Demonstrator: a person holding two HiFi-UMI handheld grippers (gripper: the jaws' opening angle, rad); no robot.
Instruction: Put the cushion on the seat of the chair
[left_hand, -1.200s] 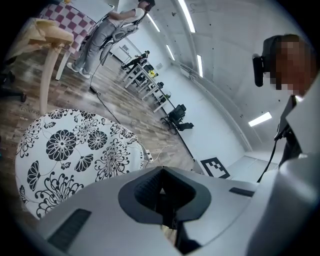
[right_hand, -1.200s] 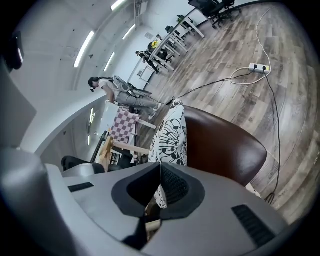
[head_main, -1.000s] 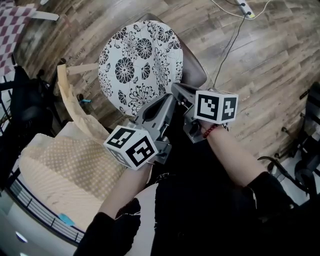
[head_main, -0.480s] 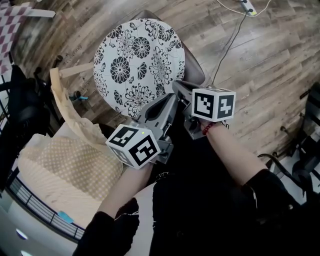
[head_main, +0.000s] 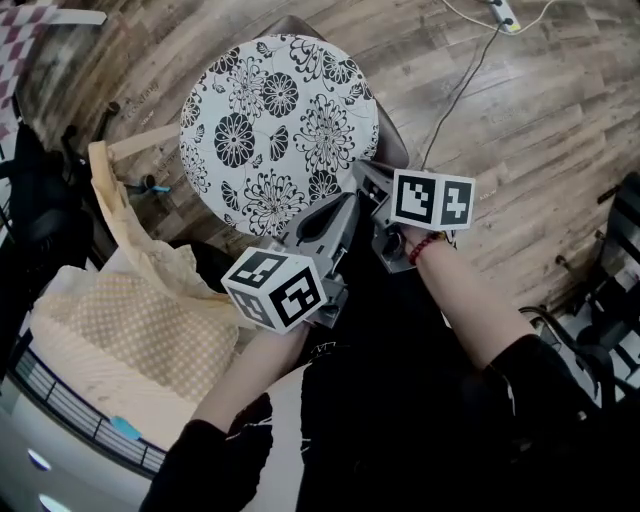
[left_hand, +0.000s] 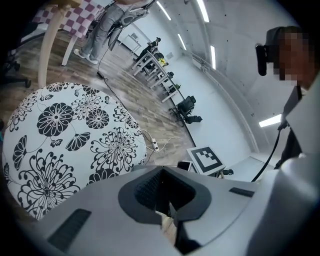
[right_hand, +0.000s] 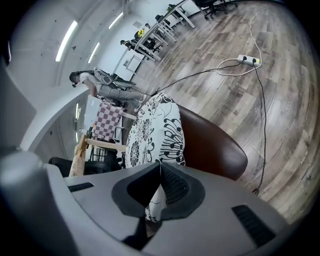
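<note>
The cushion (head_main: 275, 120) has moved further over the chair (head_main: 393, 142) and now covers most of the seat. The right gripper (head_main: 368, 180) clamps its rim, and the left gripper (head_main: 300, 235) seems clenched on it too. Only lowering and letting go likely remain.

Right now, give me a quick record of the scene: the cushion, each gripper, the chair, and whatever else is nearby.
cushion: round, white with black flowers, held over the chair
left gripper: jaws closed at the cushion's near edge
right gripper: jaws closed, cushion fabric between them
chair: brown, mostly covered by the cushion in the head view
floor: wood planks with a white power strip
nearby: beige dotted fabric at the person's left
status: cushion not yet released
</note>
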